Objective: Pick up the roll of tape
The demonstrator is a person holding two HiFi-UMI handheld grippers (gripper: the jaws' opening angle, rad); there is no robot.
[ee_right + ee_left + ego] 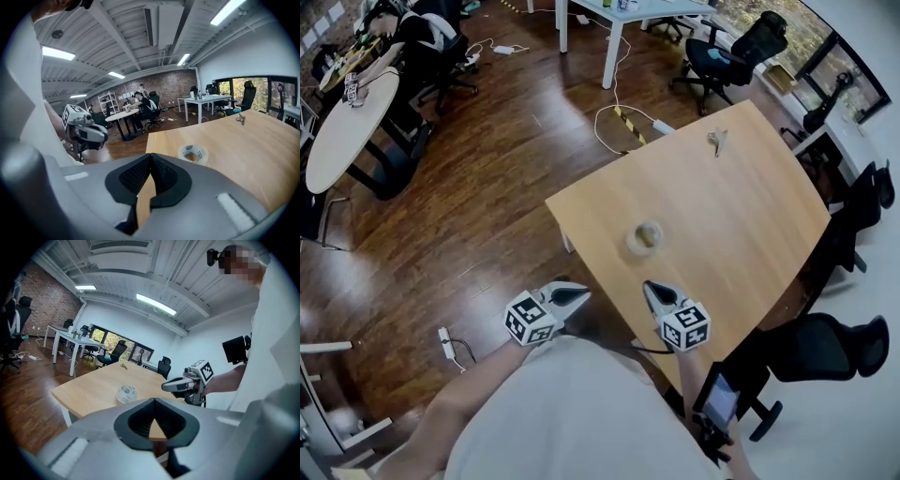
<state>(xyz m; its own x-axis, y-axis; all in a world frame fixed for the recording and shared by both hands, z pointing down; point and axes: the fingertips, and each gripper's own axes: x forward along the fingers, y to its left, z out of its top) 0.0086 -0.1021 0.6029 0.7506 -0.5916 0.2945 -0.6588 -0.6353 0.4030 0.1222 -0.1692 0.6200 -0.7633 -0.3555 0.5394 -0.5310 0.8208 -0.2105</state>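
The roll of clear tape (645, 236) lies flat on the light wooden table (750, 216), near its front-left part. Both grippers hover at the table's near edge, short of the roll and apart from it. My left gripper (580, 295) is off the table's corner, over the floor, its jaws closed to a point with nothing in them. My right gripper (649, 287) is over the table edge, shut and empty. In the left gripper view the roll (126, 393) lies ahead with the right gripper (165, 386) beside it. The right gripper view has the roll (193, 153) just ahead.
A bunch of keys (716, 141) lies at the table's far end. A black office chair (830, 347) stands at the right, another (736, 52) beyond the table. A white cable (623, 127) runs on the wooden floor. A round white table (347, 127) stands far left.
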